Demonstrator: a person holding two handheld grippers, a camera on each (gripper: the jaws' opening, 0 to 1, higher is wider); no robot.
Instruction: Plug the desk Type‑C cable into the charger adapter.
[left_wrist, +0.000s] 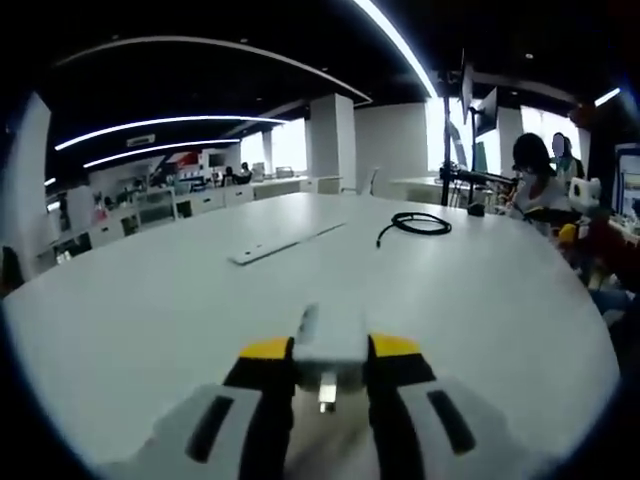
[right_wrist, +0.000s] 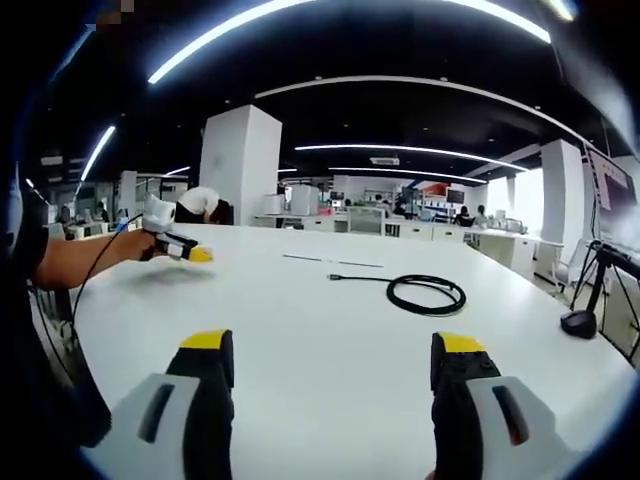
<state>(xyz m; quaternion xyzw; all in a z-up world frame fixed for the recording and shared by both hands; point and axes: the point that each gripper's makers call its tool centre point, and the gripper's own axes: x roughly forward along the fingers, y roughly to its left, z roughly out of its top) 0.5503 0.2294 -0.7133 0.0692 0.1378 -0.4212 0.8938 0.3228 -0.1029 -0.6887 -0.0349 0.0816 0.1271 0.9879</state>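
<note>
My left gripper (left_wrist: 330, 350) is shut on a white charger adapter (left_wrist: 332, 328), held between the yellow-tipped jaws just above the white table. In the right gripper view that same left gripper (right_wrist: 178, 245) shows at the far left, held by a person's hand. A black Type-C cable (left_wrist: 420, 223) lies coiled on the table far ahead and to the right of the adapter. In the right gripper view the cable (right_wrist: 427, 294) lies ahead, its plug end (right_wrist: 334, 276) stretched out to the left. My right gripper (right_wrist: 333, 350) stands open with nothing between its jaws, well short of the cable.
A flat white strip (left_wrist: 285, 243) lies on the large white table (left_wrist: 150, 320). A black stand base (right_wrist: 580, 322) sits near the table's right edge. A person (left_wrist: 535, 185) sits at the far right by monitors. Desks and pillars fill the office behind.
</note>
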